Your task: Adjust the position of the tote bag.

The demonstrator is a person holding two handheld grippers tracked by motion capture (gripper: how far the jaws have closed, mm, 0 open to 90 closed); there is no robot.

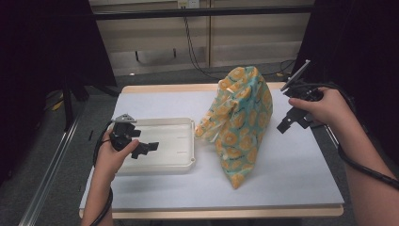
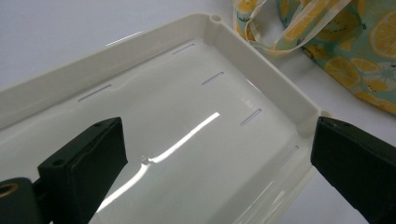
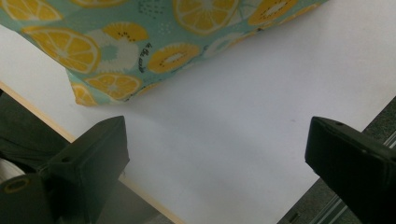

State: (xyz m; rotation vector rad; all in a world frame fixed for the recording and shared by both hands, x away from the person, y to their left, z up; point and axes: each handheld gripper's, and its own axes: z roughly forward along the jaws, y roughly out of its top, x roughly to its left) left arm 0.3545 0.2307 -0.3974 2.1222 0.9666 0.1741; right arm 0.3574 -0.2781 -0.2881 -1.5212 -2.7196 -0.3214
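Note:
A teal cloth bag (image 1: pixel 244 117) printed with orange slices stands in a peak at the table's middle, its handles (image 2: pixel 289 28) drooping toward the tray. A shallow white tray (image 1: pixel 181 162) lies to its left, with nothing in it. My left gripper (image 1: pixel 148 148) hovers over the tray's left part, jaws wide apart, and the tray's floor (image 2: pixel 196 135) shows between them. To the right of the bag my right gripper (image 1: pixel 288 123) hangs open above the white tabletop. The bag's lower corner (image 3: pixel 107 79) lies ahead of its jaws, apart from them.
The white tabletop (image 1: pixel 291 165) has a wooden edge along the front and back. Black curtains stand at both sides. A metal rail (image 1: pixel 51 160) runs along the floor at the left. Cables trail from both grippers.

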